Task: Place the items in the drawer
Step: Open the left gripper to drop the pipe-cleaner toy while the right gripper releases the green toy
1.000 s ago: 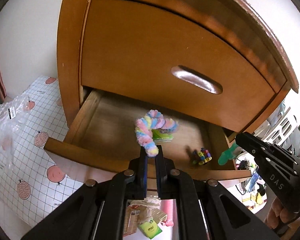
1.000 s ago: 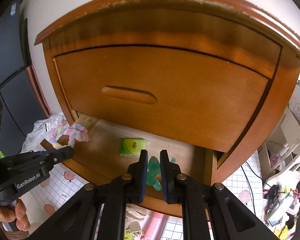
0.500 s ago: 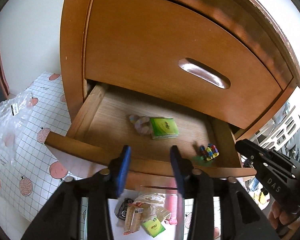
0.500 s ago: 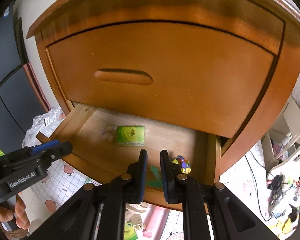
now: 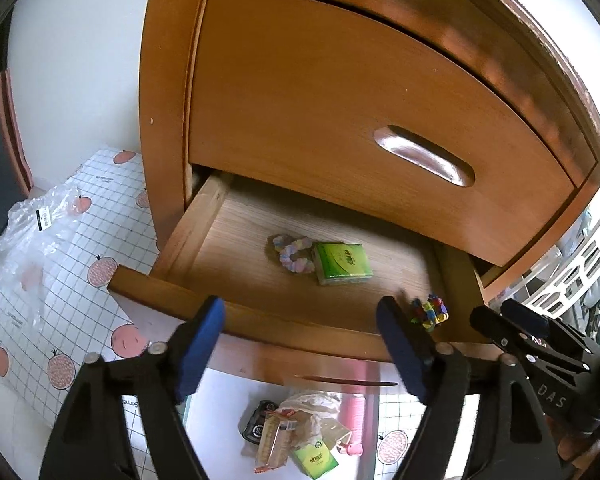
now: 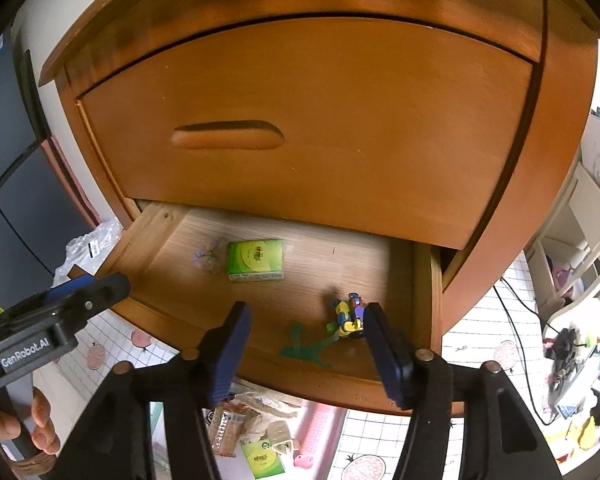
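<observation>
Both our left gripper (image 5: pixel 300 344) and right gripper (image 6: pixel 304 344) are opening, empty, over the open wooden drawer (image 5: pixel 236 320), while the remaining green tissue packet (image 6: pixel 262 460) lies below its front, nearer our right.

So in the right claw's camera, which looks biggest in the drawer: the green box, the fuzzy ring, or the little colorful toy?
1. Green box, clearly biggest.
2. and 3. Fuzzy ring and colorful toy look about alike. The ring is blurry and the box may hide part of it, and the toy sits nearer the camera, so I won't rank those two.
</observation>
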The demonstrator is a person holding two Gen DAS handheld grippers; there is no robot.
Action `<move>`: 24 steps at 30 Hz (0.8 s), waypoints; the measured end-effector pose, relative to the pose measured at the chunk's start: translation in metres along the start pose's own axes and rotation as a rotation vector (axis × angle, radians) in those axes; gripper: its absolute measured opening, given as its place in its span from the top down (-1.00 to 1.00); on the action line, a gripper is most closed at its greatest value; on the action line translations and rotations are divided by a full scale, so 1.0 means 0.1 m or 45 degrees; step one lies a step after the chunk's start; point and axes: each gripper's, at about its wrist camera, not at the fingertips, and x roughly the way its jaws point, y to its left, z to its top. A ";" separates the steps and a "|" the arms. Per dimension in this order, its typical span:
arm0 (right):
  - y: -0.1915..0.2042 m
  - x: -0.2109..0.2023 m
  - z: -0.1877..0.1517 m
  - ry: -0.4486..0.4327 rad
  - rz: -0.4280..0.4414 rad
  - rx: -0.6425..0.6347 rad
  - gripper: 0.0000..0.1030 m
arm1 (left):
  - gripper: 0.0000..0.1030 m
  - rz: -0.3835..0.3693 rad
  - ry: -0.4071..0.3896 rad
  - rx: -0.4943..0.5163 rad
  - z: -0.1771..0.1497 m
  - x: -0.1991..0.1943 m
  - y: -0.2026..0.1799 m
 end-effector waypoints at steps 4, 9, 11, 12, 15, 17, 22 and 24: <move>-0.01 0.00 -0.02 -0.001 -0.002 0.001 -0.35 | -0.66 0.000 -0.020 -0.008 0.01 -0.01 0.02; -0.01 0.01 -0.06 -0.002 0.000 -0.009 -0.44 | -0.78 0.010 -0.058 -0.008 0.00 -0.05 0.03; -0.01 0.01 -0.07 -0.006 0.002 -0.014 -0.49 | -0.85 0.023 -0.076 -0.005 0.00 -0.06 0.03; -0.01 0.01 -0.07 -0.009 0.004 -0.014 -0.54 | -0.89 0.029 -0.090 -0.007 0.00 -0.07 0.04; -0.02 -0.01 -0.08 -0.020 0.001 -0.015 -0.74 | -0.96 0.041 -0.109 -0.012 -0.01 -0.09 0.05; -0.02 -0.02 -0.09 -0.029 0.002 -0.013 -0.80 | -0.96 0.042 -0.104 -0.017 0.00 -0.09 0.06; -0.03 -0.04 -0.11 -0.047 -0.003 -0.018 -0.96 | -0.98 0.056 -0.130 -0.016 -0.03 -0.13 0.06; -0.05 -0.05 -0.12 -0.053 -0.004 -0.017 -0.96 | -0.98 0.056 -0.146 -0.012 -0.05 -0.15 0.06</move>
